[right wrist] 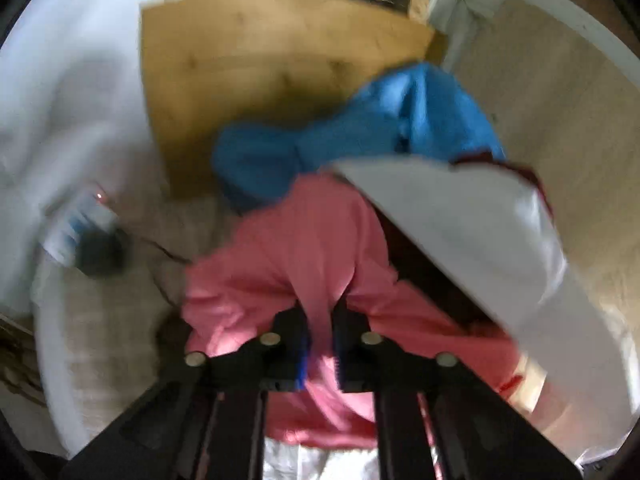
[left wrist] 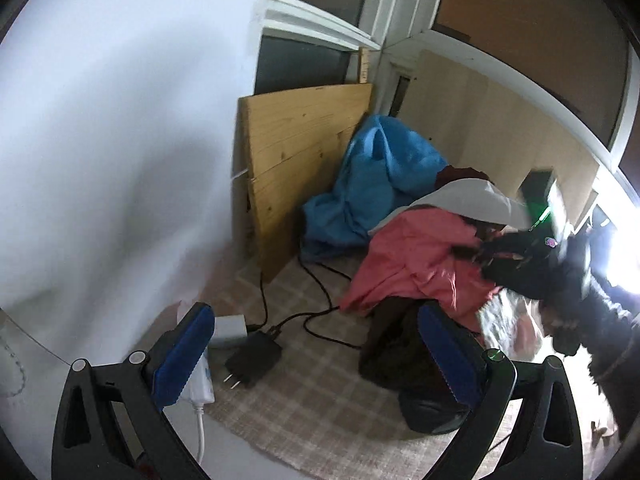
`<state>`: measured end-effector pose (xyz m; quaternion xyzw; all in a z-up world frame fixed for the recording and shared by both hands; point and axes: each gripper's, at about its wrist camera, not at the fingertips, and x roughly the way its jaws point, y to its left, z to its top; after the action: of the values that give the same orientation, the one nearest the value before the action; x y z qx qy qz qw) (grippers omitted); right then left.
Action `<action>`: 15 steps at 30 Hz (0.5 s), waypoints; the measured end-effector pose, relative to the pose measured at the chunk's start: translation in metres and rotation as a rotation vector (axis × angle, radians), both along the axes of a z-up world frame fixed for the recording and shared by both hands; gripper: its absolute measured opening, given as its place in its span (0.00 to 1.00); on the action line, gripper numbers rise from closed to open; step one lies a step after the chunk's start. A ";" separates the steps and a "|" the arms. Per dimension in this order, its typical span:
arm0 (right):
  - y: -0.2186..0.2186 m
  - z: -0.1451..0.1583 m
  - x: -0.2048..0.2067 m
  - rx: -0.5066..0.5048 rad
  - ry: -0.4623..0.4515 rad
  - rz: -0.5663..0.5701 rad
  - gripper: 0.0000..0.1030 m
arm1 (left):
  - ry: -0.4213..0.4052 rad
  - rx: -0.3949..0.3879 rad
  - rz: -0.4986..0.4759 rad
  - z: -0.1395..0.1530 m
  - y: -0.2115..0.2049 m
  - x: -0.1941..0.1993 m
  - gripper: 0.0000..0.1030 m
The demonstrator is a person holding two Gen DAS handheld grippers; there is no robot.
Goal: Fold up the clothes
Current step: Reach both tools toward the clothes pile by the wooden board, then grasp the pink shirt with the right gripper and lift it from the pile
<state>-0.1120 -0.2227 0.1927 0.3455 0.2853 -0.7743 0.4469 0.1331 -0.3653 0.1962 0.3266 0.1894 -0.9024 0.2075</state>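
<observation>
A pale checked rug (left wrist: 312, 384) covers the floor and carries everything. At its 12 o'clock edge a wooden board (left wrist: 296, 168) stands leaning against the wall, with a crumpled blue blanket (left wrist: 376, 184) heaped just beside it. A pink garment (left wrist: 416, 268) sprawls at 2 o'clock, over a dark garment (left wrist: 396, 352) that lies on the rug at 4 o'clock. At 9 o'clock lie a white power strip (left wrist: 202, 384), a grey box (left wrist: 228, 330) and a black adapter (left wrist: 254, 360), whose black cables (left wrist: 316, 316) trail across the rug toward the clothes.
</observation>
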 end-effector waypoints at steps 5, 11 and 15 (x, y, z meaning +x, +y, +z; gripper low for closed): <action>-0.024 0.064 0.008 -0.169 -0.011 0.074 0.07 | 0.014 0.014 0.003 0.001 -0.003 0.002 0.99; -0.042 0.172 -0.003 -0.483 -0.057 0.078 0.07 | 0.044 0.006 0.019 0.013 -0.005 0.010 0.99; -0.002 0.252 -0.003 -0.719 -0.086 0.066 0.07 | 0.088 -0.017 0.028 0.035 -0.005 0.017 0.99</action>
<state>-0.1148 -0.2244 0.4445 0.1889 -0.0133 -0.7950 0.5763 0.1504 -0.3706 0.2311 0.2820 0.1954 -0.9146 0.2141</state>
